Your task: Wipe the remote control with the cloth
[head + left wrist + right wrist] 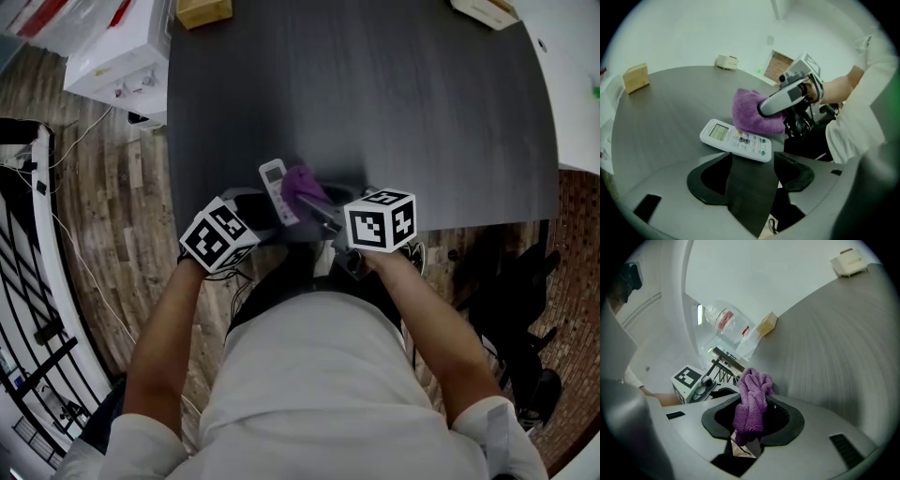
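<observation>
Head view looks down on 1 dark table [431, 112] with 2 grippers at its near edge, close to the person. Each gripper has 1 cube with black and white squares, and these show no words. 1 white remote control [736, 140] lies flat just in front of the left gripper [750, 168], near the table edge. That gripper's jaws are wide apart with only table top between them, and they do not hold the remote. The remote has 1 small screen and coloured buttons, but its print is too small to read. The right gripper [750, 425] has its jaws pinched on 1 purple cloth [753, 394], which sticks up out of them in a bunch. The cloth is pressed on the far side of the remote, over the button end. Past both grippers the table top is wide and open. At its far edge, well apart from the grippers, sit 2 small boxes: 1 tan box [203, 11] and 1 cream box [484, 11].
</observation>
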Motion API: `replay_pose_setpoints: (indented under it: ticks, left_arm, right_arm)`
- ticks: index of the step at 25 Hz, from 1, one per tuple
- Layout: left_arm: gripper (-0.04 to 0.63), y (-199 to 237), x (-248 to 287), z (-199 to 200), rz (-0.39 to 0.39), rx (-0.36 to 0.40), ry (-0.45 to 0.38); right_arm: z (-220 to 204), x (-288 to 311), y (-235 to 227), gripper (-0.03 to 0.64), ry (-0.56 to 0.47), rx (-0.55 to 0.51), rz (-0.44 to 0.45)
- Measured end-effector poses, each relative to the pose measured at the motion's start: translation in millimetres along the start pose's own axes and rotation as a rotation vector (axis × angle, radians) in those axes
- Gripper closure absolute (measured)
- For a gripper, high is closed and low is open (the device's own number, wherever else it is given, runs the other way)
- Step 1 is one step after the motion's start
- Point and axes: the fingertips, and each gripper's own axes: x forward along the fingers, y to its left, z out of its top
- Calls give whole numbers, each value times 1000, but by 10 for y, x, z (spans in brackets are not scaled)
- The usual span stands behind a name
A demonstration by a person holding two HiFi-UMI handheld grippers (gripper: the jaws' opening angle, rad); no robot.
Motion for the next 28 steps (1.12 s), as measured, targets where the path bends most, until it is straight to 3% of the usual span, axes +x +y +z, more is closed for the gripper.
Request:
replay_pose_setpoints:
  ticks: [4, 8, 13, 23, 28]
  left_arm:
    - [311, 51, -58, 69, 9, -75, -108]
    - [311, 69, -34, 96, -5, -101, -140]
    - [311, 110, 32, 165, -21, -88, -139]
    - [311, 185, 98, 234, -29, -96, -133]
    - [311, 195, 66, 207, -30, -140, -167]
  right_arm:
    - [156, -157, -149, 494, -28, -69, -98]
    - [88, -175, -299, 494, 27, -81, -158]
    - [-132, -49, -257, 494, 91, -89, -160]
    - [-145, -64, -260, 494, 75, -58, -166]
    - [-101, -123, -292, 494, 60, -68, -180]
